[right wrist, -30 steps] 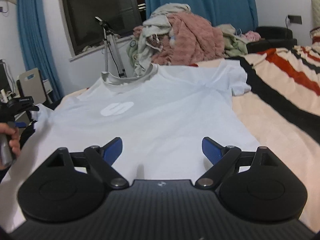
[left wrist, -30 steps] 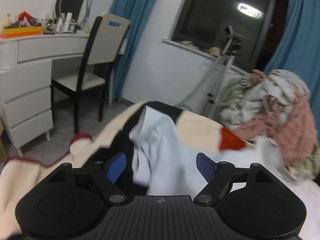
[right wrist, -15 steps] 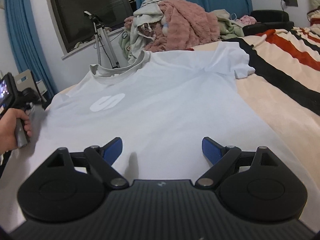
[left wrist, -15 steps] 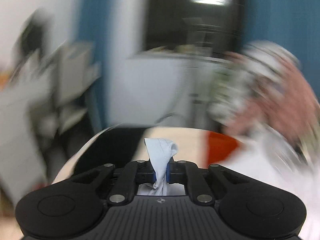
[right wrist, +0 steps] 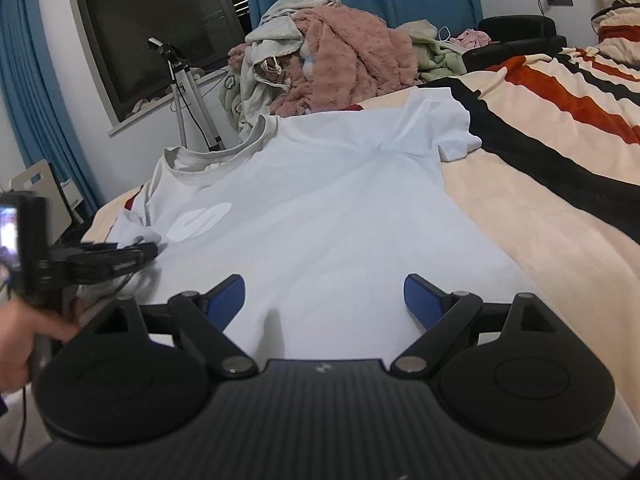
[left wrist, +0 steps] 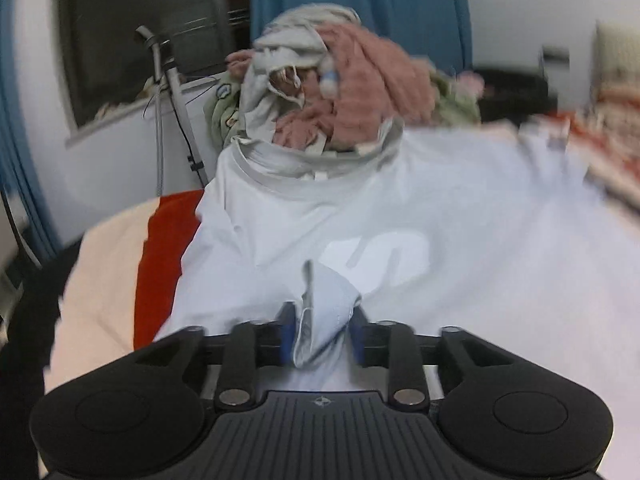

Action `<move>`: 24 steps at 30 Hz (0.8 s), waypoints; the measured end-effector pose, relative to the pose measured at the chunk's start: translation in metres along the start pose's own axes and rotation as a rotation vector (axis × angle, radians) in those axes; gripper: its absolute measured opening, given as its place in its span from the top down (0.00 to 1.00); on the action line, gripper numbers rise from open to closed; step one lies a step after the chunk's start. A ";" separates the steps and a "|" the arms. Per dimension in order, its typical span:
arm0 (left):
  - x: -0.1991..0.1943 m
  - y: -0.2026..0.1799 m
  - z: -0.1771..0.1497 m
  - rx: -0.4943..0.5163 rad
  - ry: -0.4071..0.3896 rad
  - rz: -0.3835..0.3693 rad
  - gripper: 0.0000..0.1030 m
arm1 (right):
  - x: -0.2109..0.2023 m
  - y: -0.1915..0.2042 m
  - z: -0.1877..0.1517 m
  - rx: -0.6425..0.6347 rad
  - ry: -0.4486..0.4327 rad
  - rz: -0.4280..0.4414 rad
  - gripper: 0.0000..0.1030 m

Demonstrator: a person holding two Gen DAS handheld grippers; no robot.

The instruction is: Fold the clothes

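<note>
A white T-shirt [right wrist: 320, 208] lies front up on the striped blanket, collar [right wrist: 216, 160] far left, its logo [right wrist: 199, 221] near the left side. In the left wrist view the shirt [left wrist: 460, 248] fills the middle. My left gripper [left wrist: 322, 330] is shut on the shirt's left sleeve [left wrist: 324, 316], bunched between the blue pads and carried over the chest. It also shows in the right wrist view [right wrist: 120, 258]. My right gripper [right wrist: 324, 300] is open and empty, low over the shirt's lower part.
A pile of clothes [right wrist: 332, 56] with a pink fluffy piece sits beyond the collar. The striped blanket [right wrist: 560, 168] spreads to the right. A tripod [right wrist: 188, 92] stands by the window. Blue curtains hang behind. A chair [right wrist: 36, 180] is at far left.
My left gripper shut on the sleeve and swung right, bringing it from the bed's edge over the shirt's chest. My right gripper stayed open and edged forward over the shirt.
</note>
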State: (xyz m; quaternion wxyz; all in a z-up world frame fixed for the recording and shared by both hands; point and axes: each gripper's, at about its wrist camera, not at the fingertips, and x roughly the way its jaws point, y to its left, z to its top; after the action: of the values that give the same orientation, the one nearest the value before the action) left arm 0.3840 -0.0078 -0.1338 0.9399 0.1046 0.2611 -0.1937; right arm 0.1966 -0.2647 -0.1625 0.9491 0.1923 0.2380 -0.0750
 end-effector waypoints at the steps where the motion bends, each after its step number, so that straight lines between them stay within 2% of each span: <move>1: -0.013 0.006 -0.001 -0.044 -0.017 -0.020 0.61 | -0.001 0.000 0.000 0.002 -0.002 0.001 0.15; 6: -0.058 0.057 -0.009 -0.351 -0.072 -0.053 0.60 | 0.000 -0.001 -0.001 0.008 0.005 0.004 0.15; 11: -0.051 0.102 -0.014 -0.561 -0.086 -0.057 0.59 | 0.001 -0.001 -0.002 0.008 0.009 0.002 0.15; 13: -0.046 0.106 -0.012 -0.566 -0.098 -0.080 0.55 | 0.002 -0.001 -0.003 0.002 0.009 -0.001 0.15; 16: -0.032 0.096 -0.007 -0.456 -0.076 -0.086 0.50 | 0.004 -0.001 -0.005 0.000 0.015 -0.005 0.15; 18: -0.020 0.090 -0.005 -0.396 -0.021 -0.017 0.57 | 0.005 -0.001 -0.006 -0.002 0.020 -0.009 0.15; 19: -0.015 0.092 -0.006 -0.399 0.002 -0.009 0.79 | 0.006 -0.001 -0.006 -0.004 0.022 -0.011 0.15; 20: -0.012 0.096 -0.006 -0.408 0.023 -0.007 0.95 | 0.006 -0.001 -0.007 -0.007 0.023 -0.013 0.15; 22: -0.013 0.108 -0.006 -0.456 0.006 -0.030 0.96 | 0.007 0.001 -0.007 -0.016 0.022 -0.019 0.15; 24: -0.019 0.123 0.001 -0.490 -0.058 -0.035 0.96 | 0.007 0.002 -0.008 -0.023 0.022 -0.023 0.15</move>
State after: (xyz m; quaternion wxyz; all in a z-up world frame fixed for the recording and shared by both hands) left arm 0.4207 0.1084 -0.1110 0.9408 -0.1368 0.2748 -0.1438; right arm 0.1994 -0.2601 -0.1719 0.9476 0.1796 0.2515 -0.0812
